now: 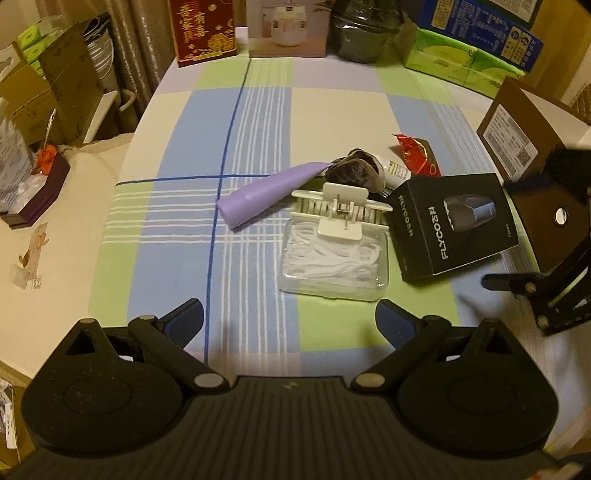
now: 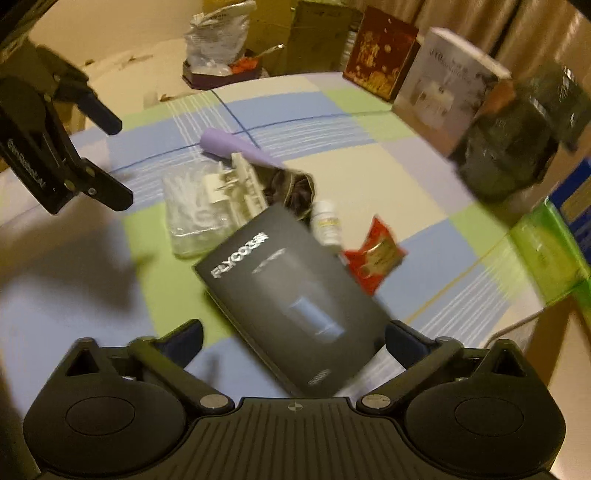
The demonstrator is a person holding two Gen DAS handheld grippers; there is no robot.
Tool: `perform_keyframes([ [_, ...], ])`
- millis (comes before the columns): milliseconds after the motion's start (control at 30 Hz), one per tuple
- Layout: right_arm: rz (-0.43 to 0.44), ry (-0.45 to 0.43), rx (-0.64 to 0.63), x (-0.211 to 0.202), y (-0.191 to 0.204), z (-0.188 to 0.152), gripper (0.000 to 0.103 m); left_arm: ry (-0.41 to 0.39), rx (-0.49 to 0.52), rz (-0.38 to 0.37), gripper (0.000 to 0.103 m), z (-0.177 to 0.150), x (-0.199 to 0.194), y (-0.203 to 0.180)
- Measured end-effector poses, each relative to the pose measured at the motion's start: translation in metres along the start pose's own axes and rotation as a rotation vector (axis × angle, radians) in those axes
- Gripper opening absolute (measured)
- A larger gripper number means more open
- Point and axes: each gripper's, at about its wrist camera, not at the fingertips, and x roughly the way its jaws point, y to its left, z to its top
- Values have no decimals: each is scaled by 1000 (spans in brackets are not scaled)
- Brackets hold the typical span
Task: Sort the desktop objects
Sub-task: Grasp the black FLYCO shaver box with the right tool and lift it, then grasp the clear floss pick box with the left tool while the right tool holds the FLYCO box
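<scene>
A black FLYCO box lies on the checked tablecloth. Left of it is a clear case of white floss picks with a cream hair clip on top. Behind these are a purple tube, a dark scrunchie, a small white bottle and a red packet. My left gripper is open and empty, just short of the floss case. My right gripper is open with the box's near end between its fingers; the view is blurred.
Along the far edge stand a red gift box, a white appliance box, a dark bag and green tissue packs. A brown carton stands to the right. A purple tray sits on the side table to the left.
</scene>
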Motion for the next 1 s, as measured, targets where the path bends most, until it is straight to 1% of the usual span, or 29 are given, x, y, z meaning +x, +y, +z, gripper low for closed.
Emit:
perform_keyframes([
  [67, 11, 3, -51, 3, -4, 6, 101, -5, 5, -1, 98, 2, 1, -1],
  [167, 26, 34, -185, 15, -1, 11, 101, -8, 4, 0, 98, 2, 1, -1],
  [233, 62, 63, -250, 25, 0, 14, 101, -8, -2, 2, 98, 1, 1, 1],
  [267, 82, 75, -263, 30, 1, 15, 101, -8, -5, 3, 98, 1, 1, 1],
  [333, 94, 86, -263, 36, 1, 15, 101, -9, -13, 5, 98, -1, -1, 4],
  [367, 99, 88, -250, 37, 1, 15, 93, -11, -17, 6, 98, -2, -2, 5],
  [400, 112, 89, -236, 35, 1, 15, 89, -12, -21, 8, 98, -3, -3, 7],
  [500, 155, 94, -231, 26, 9, 8, 82, -12, -35, 12, 98, -7, -5, 11],
  [533, 172, 110, -214, 25, 12, 5, 81, -10, -39, 13, 98, -8, -5, 12],
  [600, 175, 127, -149, 24, 16, -3, 78, -6, -41, 16, 98, -10, -4, 13],
  [667, 140, 124, -53, 19, 19, -11, 78, -5, -39, 14, 98, -10, -4, 13],
  [733, 95, 130, 47, 14, 21, -18, 78, -6, -34, 10, 98, -10, -4, 12],
  [900, -36, 111, 366, 0, 26, -37, 78, -13, -2, -10, 98, -8, -1, 4],
  [1000, -112, 100, 556, -7, 22, -45, 78, -25, 33, -31, 98, -6, 1, -3],
])
